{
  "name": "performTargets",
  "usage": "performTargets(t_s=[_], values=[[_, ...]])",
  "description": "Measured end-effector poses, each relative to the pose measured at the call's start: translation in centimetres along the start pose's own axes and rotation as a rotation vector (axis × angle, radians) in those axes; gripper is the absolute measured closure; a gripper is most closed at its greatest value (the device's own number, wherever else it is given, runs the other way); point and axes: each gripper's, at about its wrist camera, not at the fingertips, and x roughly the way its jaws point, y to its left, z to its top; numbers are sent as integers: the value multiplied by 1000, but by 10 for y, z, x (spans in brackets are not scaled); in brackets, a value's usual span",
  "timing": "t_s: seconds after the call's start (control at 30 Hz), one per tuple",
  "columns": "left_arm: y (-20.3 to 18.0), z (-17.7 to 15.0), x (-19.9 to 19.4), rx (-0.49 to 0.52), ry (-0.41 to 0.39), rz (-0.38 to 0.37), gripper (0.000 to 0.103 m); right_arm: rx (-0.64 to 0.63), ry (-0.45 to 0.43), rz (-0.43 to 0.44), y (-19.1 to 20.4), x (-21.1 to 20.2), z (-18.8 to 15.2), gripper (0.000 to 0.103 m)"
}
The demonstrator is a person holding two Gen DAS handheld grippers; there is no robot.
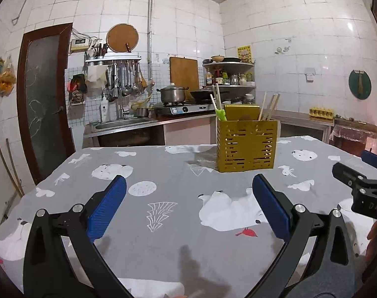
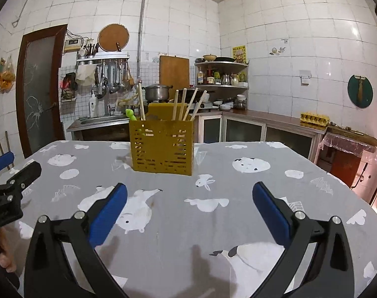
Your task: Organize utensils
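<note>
You are facing a table under a grey cloth printed with white animals [image 1: 178, 188], and both of your tools are hovering low over it with nothing in them.

Your left gripper [image 1: 188, 188] is standing wide, its blue ribbed pads [image 1: 106, 208] touching nothing; only bare cloth is lying between them. From it, the yellow perforated square utensil holder [image 1: 246, 146] is sitting at about 1 o'clock, well apart. From your right gripper [image 2: 188, 193] the same holder [image 2: 162, 146] is sitting at about 11 o'clock, so it is resting between your 2 tools and farther back on the table. The right gripper is also spread as wide as it goes, pads [image 2: 109, 211] clear of everything.

The holder is probably going to feel light and stiff, likely thin sheet metal or plastic, and liable to slide on the cloth if nudged. The pale wooden chopsticks [image 2: 186, 104] leaning in it are looking thin, rigid and smooth; you are best pinching 1 near its upper third, across the shaft. The green-handled utensil [image 2: 131, 114] at the holder's left corner is too small to judge.
</note>
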Motion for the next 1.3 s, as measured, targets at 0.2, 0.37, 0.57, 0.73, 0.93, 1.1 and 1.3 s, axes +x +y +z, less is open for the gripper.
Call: performTargets(t_s=[0.2, 0.37, 0.57, 0.73, 0.93, 1.1, 1.3], values=[[0, -3, -1, -16, -5, 7, 5, -7, -2, -5, 3, -3, -4, 4], [-2, -4, -8, -8, -39, 14, 5, -17, -28, -11, 6, -9, -7, 4], [-1, -4, -9, -22, -50, 31, 5, 12, -40, -9, 1, -12, -7, 4], [-2, -5, -11, -10, -56, 33, 5, 3, -52, -14, 3, -14, -8, 4], [-3, -5, -10, -12, -49, 33, 5, -13, -62, -19, 6, -17, -7, 4], [-3, -5, -9, -14, -41, 33, 5, -7, -65, -18, 5, -18, -6, 4], [-3, -4, -9, -17, -39, 33, 5, -1, -68, -16, 2, -19, -6, 4]])
